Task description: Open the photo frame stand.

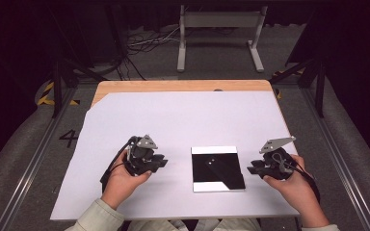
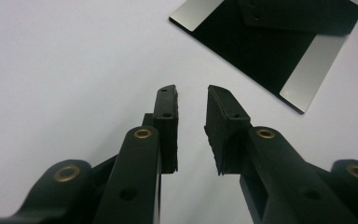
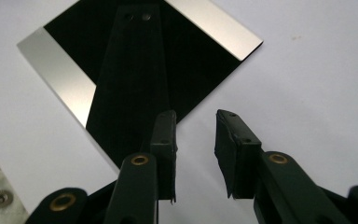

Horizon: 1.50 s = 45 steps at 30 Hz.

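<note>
A square mirror-like plate (image 1: 218,168) lies flat on the white sheet, between my two hands; its face looks black with pale strips along two edges. My left gripper (image 1: 163,161) is to the plate's left and points toward it. In the left gripper view the plate (image 2: 279,37) lies ahead at the upper right, and my left gripper (image 2: 192,93) stands open with nothing between the pads. My right gripper (image 1: 251,167) hovers at the plate's right edge. In the right gripper view the plate (image 3: 135,60) lies just beyond my right gripper (image 3: 196,116), which is open and empty.
The white sheet (image 1: 173,120) covers most of the wooden table (image 1: 183,85). Beyond the table's far edge stand a white frame (image 1: 219,36) and some cables on the floor. Metal rails run along both sides of the table.
</note>
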Available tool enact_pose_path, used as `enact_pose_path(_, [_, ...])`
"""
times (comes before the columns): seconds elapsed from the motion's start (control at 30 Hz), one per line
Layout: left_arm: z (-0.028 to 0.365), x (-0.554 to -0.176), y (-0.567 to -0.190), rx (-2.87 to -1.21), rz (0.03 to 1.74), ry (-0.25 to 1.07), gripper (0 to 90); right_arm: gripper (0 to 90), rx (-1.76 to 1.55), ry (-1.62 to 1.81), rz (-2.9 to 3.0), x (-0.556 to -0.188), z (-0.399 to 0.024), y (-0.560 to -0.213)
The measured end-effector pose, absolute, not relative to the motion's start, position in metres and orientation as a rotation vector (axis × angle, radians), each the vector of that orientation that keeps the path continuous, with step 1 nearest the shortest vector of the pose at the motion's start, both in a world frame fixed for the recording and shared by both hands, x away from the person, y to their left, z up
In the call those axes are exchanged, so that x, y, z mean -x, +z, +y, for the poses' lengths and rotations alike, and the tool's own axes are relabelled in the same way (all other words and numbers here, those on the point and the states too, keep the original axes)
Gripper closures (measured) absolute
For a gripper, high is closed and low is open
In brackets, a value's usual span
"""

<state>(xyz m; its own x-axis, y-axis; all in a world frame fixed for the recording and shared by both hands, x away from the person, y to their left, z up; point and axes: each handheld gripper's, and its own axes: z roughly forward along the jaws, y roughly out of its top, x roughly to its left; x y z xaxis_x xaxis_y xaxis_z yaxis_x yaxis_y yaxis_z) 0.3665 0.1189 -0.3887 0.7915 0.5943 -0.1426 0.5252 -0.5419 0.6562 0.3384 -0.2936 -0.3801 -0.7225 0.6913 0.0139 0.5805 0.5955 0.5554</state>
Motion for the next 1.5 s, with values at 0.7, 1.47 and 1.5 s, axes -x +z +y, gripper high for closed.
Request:
enact_pose_path(0.7, [0.119, -0.370, -0.393, -2.274, 0.835, 0.125, 73.5, 69.3, -0.998, 0.613, 2.796, -0.328, -0.285, -0.399])
enact_pose_path(1.47, [0.119, -0.372, -0.394, -2.275, 0.836, 0.121, 73.5, 81.6, -0.890, 0.493, 2.896, -0.317, -0.264, -0.411])
enact_pose_path(1.5, [0.119, -0.372, -0.394, -2.274, 0.838, 0.121, 73.4, 82.0, -0.885, 0.477, 2.893, -0.317, -0.262, -0.411])
